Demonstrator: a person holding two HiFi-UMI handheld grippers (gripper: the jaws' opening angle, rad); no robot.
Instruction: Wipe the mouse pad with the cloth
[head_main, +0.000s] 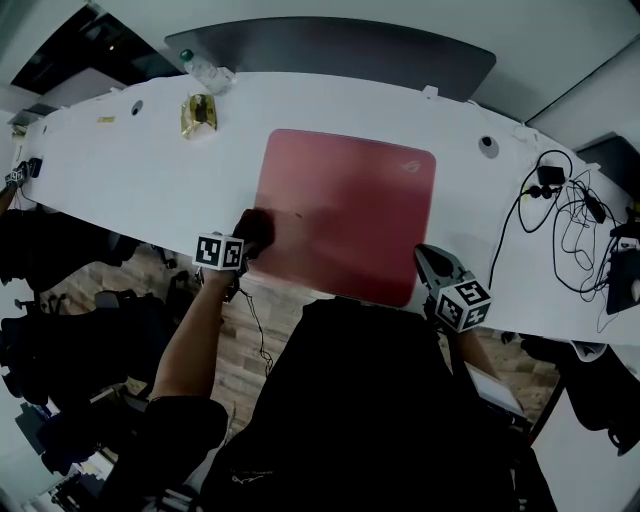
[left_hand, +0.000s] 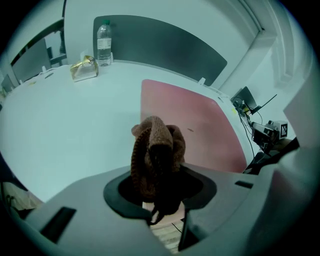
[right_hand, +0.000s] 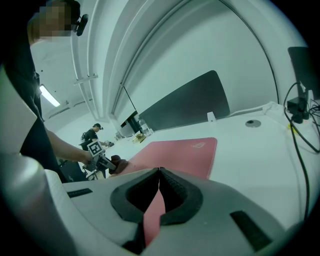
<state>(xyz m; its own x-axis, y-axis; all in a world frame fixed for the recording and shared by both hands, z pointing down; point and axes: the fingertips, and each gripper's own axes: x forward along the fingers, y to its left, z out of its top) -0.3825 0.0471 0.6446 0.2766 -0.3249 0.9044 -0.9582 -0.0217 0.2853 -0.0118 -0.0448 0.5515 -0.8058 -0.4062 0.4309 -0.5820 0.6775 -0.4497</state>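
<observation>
Down on the white worktop (head_main: 150, 170) the red mouse pad (head_main: 345, 210) lies flat, roughly in the middle. The left hand-held gripper (head_main: 250, 240) has its jaws clamped on a bunched brown knitted cloth (head_main: 258, 228), which sits at the pad's near left edge. In the left gripper view the cloth (left_hand: 155, 150) bulges up out of the jaws, with the pad (left_hand: 195, 130) just beyond it. The right hand-held gripper (head_main: 428, 258) is at the pad's near right corner. In its own view the jaws are drawn together, tips meeting, and the red of the pad (right_hand: 175, 152) shows through the slit behind them. A water bottle (left_hand: 103, 42) and a gold packet (left_hand: 84, 69) stand at the far left, well apart from the pad. Cables (head_main: 560, 220) trail at the right end.
</observation>
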